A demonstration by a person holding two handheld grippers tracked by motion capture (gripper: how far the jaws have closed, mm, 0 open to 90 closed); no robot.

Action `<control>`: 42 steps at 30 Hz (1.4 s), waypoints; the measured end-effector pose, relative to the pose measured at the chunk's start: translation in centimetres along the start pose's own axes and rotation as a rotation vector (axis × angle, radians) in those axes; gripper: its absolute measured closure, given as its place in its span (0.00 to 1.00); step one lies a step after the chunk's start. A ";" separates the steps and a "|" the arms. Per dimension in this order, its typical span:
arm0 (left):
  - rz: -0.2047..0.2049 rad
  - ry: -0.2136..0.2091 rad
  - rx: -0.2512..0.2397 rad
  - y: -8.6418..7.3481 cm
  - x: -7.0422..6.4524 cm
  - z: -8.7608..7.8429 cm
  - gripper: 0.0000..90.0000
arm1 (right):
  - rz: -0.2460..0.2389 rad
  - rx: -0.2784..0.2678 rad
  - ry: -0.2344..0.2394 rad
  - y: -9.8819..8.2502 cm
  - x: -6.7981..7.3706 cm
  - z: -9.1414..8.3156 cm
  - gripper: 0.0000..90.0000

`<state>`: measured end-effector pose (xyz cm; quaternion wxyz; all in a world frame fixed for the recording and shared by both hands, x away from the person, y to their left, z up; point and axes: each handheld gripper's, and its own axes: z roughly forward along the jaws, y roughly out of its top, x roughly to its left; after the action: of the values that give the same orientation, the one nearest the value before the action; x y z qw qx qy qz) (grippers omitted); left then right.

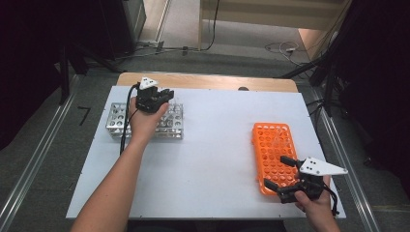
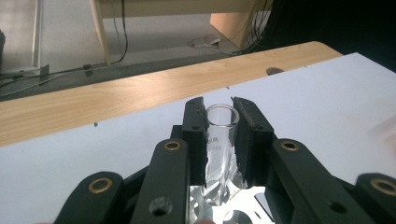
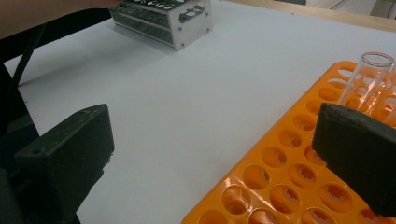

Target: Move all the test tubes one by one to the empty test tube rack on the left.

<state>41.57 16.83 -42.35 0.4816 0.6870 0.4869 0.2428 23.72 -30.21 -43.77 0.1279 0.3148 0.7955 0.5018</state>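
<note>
Gripping a glass test tube over the metal tube rack (image 1: 118,121) at far left of the white table (image 1: 217,145): left gripper (image 1: 162,94), seen from the high view, hand wrapped round its body, cable trailing down the near side. Sits far right and nearer the orange tube rack (image 1: 273,145); right gripper (image 1: 280,174) low over its near end, jaws spread wide, nothing between them. Judged early to mid transfer: one tube in hand at the metal rack, lift-out or seating impossible to tell.

Left gripper view: left gripper (image 2: 219,126) clamped on the test tube (image 2: 220,135), pads pressed to both sides just under the rim. Tube clear, empty, round open mouth upward, faint printed lettering on the wall, roughly upright. Lower end down among the holes of the metal tube rack (image 2: 224,205); bottom hidden by the jaws. Bare white table beyond, wooden edge at far side.

Right gripper view: right gripper (image 3: 210,154) wide open, empty, table showing between the pads. Orange tube rack (image 3: 289,172) at right, most holes vacant. Already standing at its far end, one clear tube (image 3: 366,77), upright, open-mouthed. Metal tube rack (image 3: 168,21) far off. Left to do, by estimate: most of the carrying between racks.
</note>
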 end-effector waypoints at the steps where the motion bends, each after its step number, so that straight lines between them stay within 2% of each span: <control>1: -0.001 -0.002 0.003 0.0 0.0 0.0 0.84 | 0.000 0.000 0.000 0.0 0.0 0.0 0.00; 10: -0.015 -0.029 0.055 -0.5 0.1 0.3 0.82 | -0.001 -0.005 -0.002 0.1 0.0 -0.1 0.00; 14: -0.029 -0.035 0.038 -0.5 0.1 0.0 0.79 | 0.000 -0.004 -0.004 0.1 0.0 -0.1 0.00; 21: -0.059 -0.070 -0.006 -0.5 -0.1 -1.4 0.54 | 0.006 -0.013 -0.013 0.1 -0.4 -0.3 0.00; 25: -0.052 -0.078 -0.025 -0.6 -0.5 -2.5 0.36 | 0.013 -0.017 -0.020 0.1 -0.6 -0.4 0.00; 29: -0.029 -0.103 -0.044 -0.8 -1.4 -3.8 0.26 | 0.018 -0.020 -0.035 0.2 -0.9 -0.6 0.00; 37: -0.002 -0.159 -0.087 -1.4 -3.9 -6.6 0.06 | 0.042 -0.024 -0.063 0.4 -2.1 -0.8 0.00; 42: 0.015 -0.190 -0.094 -2.1 -5.2 -8.0 0.01 | 0.049 -0.023 -0.080 0.6 -2.7 -0.7 0.00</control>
<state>32.10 15.63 -40.15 0.5555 0.6871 0.4221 0.2028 25.69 -32.25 -43.27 0.1507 0.3524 0.7759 0.5010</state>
